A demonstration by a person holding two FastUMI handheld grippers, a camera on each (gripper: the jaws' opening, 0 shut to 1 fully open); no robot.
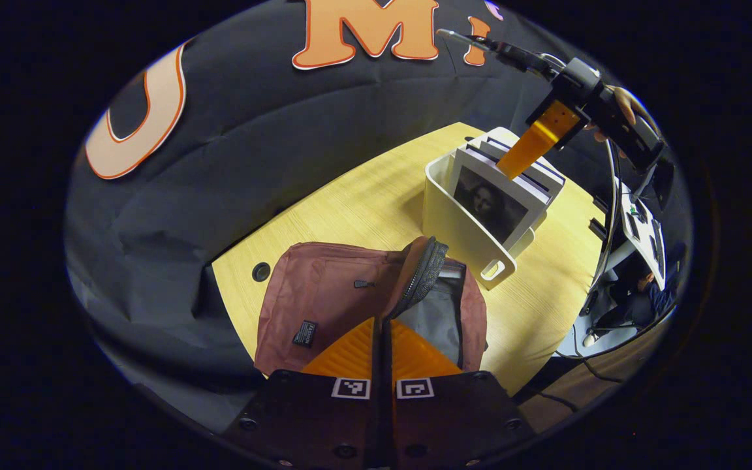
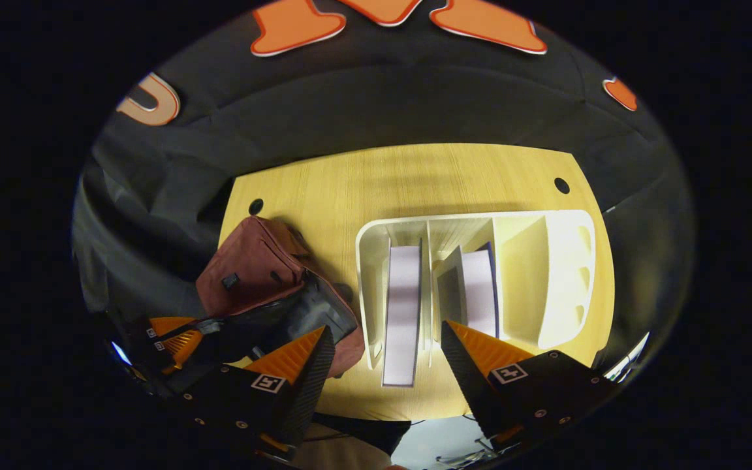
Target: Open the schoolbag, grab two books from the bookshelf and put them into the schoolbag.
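Note:
The maroon schoolbag point(image 1: 324, 294) lies on the wooden table point(image 1: 363, 196), its zipped mouth open onto a grey lining point(image 1: 438, 320). My left gripper point(image 1: 382, 343) is shut on the bag's raised zipper flap point(image 1: 423, 264) and holds it up. It shows again as the left gripper point(image 2: 177, 339) at the schoolbag point(image 2: 252, 264). My right gripper point(image 2: 390, 346) hangs open over the white bookshelf point(image 2: 565, 274), straddling a book point(image 2: 402, 313) in the left slot. A second book point(image 2: 480, 287) stands one slot over. Farther off, the right gripper point(image 1: 532, 147) dips onto the books point(image 1: 493, 196) in the bookshelf point(image 1: 461, 238).
The table has round cable holes point(image 2: 256, 206) point(image 2: 562, 185) near its far corners. Black cloth rises behind it. Beyond the table's right edge stand equipment and cables point(image 1: 637, 228). Bare wood point(image 1: 546, 307) lies between the bag and that edge.

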